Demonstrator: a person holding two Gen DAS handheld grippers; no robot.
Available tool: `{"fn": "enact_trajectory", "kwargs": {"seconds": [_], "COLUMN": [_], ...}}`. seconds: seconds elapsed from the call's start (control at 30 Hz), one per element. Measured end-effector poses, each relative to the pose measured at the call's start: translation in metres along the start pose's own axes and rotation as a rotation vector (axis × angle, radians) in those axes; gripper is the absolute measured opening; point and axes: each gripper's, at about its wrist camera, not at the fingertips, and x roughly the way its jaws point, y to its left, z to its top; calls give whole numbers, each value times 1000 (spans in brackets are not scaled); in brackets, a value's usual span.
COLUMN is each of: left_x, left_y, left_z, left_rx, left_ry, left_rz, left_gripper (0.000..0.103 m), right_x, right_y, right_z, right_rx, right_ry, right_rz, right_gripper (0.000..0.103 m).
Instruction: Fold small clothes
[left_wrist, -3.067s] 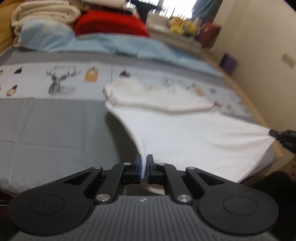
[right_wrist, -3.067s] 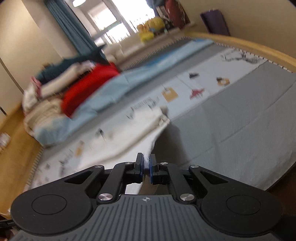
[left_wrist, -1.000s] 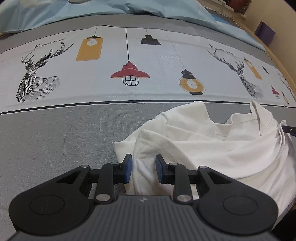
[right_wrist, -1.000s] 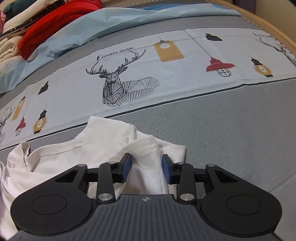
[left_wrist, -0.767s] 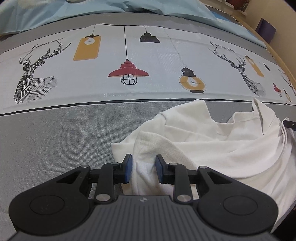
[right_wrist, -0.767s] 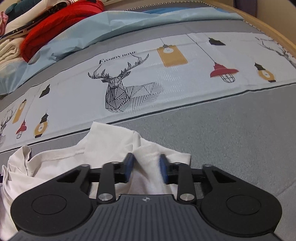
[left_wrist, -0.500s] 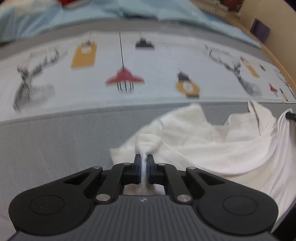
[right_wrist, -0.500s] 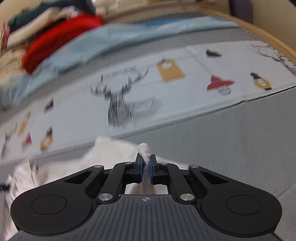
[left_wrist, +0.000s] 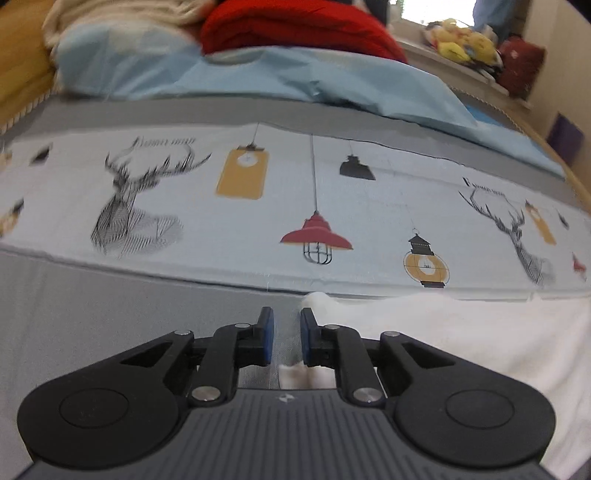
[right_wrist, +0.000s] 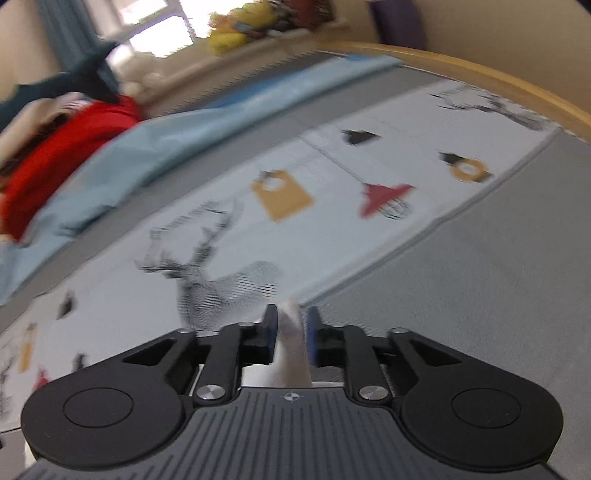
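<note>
A white garment lies spread on the grey part of the bedsheet, stretching right from my left gripper. The left jaws stand slightly apart with grey sheet showing between them; the garment's corner rests against the right finger. In the right wrist view, my right gripper has its jaws a little apart with a fold of the white garment standing between them; it fills only part of the gap.
The bedsheet has a printed band of deer and lanterns beyond the garment. A light blue blanket, a red folded cloth and cream towels lie at the back. The wooden bed edge curves at the right.
Both grippers, shut on pinches of the garment half a second ago, now have their jaws apart. The garment has gone from bunched to spread flat, and both cameras have tilted up.
</note>
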Motion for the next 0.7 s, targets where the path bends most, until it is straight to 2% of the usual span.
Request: {"fn": "enact_trajectory", "kwargs": {"seconds": [0.1, 0.23, 0.3, 0.37, 0.43, 0.5, 0.6, 0.7], "left_x": [-2, -1, 2, 11, 22, 14, 1, -11], "left_y": [8, -3, -11, -19, -23, -23, -9, -4], "left_z": [-2, -13, -22, -36, -56, -57, -56, -60], "left_rx": [-20, 83, 143, 218, 291, 301, 201, 206], "left_ry": [28, 98, 156, 250, 370, 356, 368, 372], "left_rz": [-87, -185, -237, -232, -180, -182, -198, -208], "left_gripper": [15, 15, 15, 16, 16, 17, 19, 19], "right_x": [0, -2, -2, 2, 8, -2, -24, -38], "right_y": [-4, -5, -4, -4, -5, -4, -13, -23], "right_z": [-3, -11, -17, -29, -46, -50, -49, -58], "right_rx": [-11, -86, -122, -182, -271, -335, -312, -320], "right_ry": [42, 126, 189, 291, 399, 387, 365, 409], "right_rz": [45, 103, 137, 124, 59, 27, 52, 72], "right_gripper": [25, 25, 25, 27, 27, 28, 31, 31]}}
